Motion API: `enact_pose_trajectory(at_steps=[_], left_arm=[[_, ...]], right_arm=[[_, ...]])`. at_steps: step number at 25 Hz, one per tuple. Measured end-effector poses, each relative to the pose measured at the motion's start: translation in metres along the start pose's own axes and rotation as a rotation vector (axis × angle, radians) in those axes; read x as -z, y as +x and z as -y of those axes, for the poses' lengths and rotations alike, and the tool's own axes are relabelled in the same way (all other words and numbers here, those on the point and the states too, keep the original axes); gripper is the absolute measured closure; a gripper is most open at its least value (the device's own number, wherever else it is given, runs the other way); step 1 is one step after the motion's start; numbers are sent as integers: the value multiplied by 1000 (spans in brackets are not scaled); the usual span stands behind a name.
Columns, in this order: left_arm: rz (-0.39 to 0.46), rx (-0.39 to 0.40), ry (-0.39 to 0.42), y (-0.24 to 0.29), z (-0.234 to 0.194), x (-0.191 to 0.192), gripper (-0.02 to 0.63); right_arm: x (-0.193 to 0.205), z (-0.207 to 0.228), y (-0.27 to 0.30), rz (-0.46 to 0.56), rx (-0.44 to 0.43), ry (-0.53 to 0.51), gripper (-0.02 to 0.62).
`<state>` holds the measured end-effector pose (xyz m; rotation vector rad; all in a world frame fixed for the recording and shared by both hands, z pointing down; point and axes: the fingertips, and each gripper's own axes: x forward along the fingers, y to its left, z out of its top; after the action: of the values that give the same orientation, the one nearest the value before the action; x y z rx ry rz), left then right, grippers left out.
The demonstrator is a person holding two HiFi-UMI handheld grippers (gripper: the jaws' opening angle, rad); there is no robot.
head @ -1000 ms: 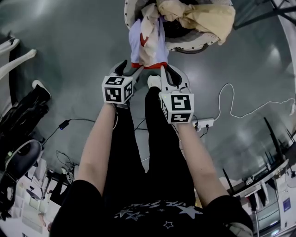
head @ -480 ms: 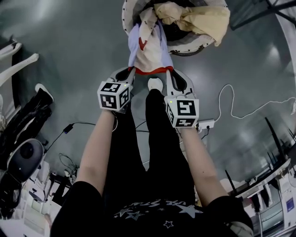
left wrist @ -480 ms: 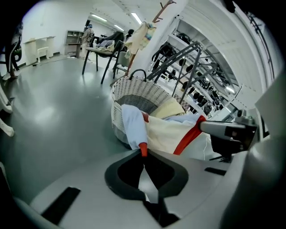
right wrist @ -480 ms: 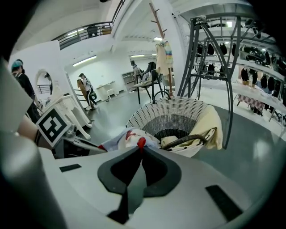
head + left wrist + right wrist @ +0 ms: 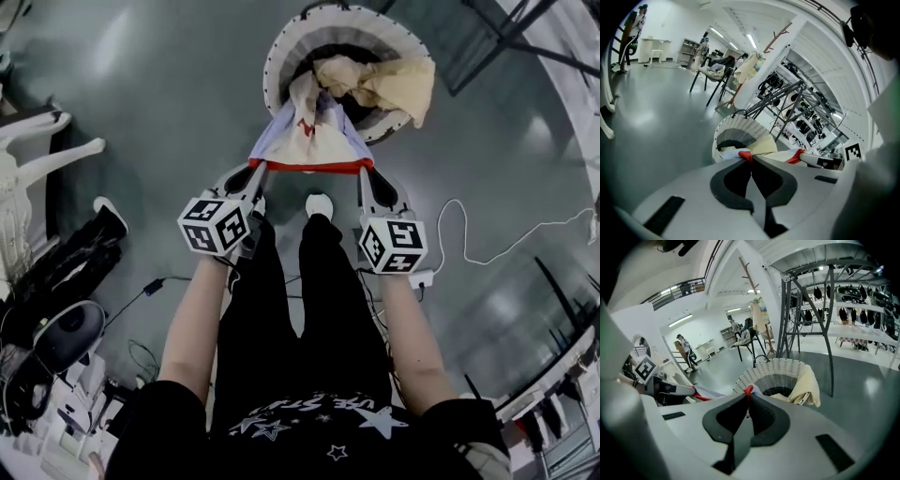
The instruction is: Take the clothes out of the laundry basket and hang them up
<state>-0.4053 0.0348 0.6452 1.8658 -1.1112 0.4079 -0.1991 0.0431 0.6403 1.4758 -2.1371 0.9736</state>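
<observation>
Garment (image 5: 305,148), white with red hem, half out of laundry basket (image 5: 270,67).
Left gripper (image 5: 256,170) and right gripper (image 5: 364,172) are each clamped on a hem corner just in front of the basket. Advised handling: lift both evenly, hem taut, until fabric clears the rim.

White woven basket (image 5: 273,73), soft matt cloth garment (image 5: 305,150) — smooth, glossy grey floor (image 5: 141,112).

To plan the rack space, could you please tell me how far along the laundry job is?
Early. Done: the red-hemmed garment is gripped by its hem, left tongs and right tongs shut on it. In hand: it is stretched between them, its far end in the basket. Left: hanging it, then the beige cloth draped over the rim.
</observation>
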Motion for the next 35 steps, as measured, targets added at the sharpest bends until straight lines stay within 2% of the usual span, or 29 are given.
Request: enact_pose_trajectory(at_steps=[4,7,10,15,22,30,35], left_arm=[[61,35,-8,-24,27,-46,583],[132,66,-41,-51,49,-82,584],[211,117,-34,-80,84,-124,584],[369,189,50,-125,148,-210,584],[580,282,191,-190,254,-303,584],[730,403,342,-249,356,-362,584],[730,491,428,-251,415,-380,584]], right_arm=[[-48,-9,-26,67,-15,-11,572],[-91,-20,-54,139,-31,-5,572],[-138,-29,-85,221,-48,0,572],[-231,-44,-135,393,-81,-47,572],[-334,-55,-230,626,-118,-96,572],[-407,-59,-333,839,-93,-189,572],[-434,-36,-384,922,-20,-190,572]])
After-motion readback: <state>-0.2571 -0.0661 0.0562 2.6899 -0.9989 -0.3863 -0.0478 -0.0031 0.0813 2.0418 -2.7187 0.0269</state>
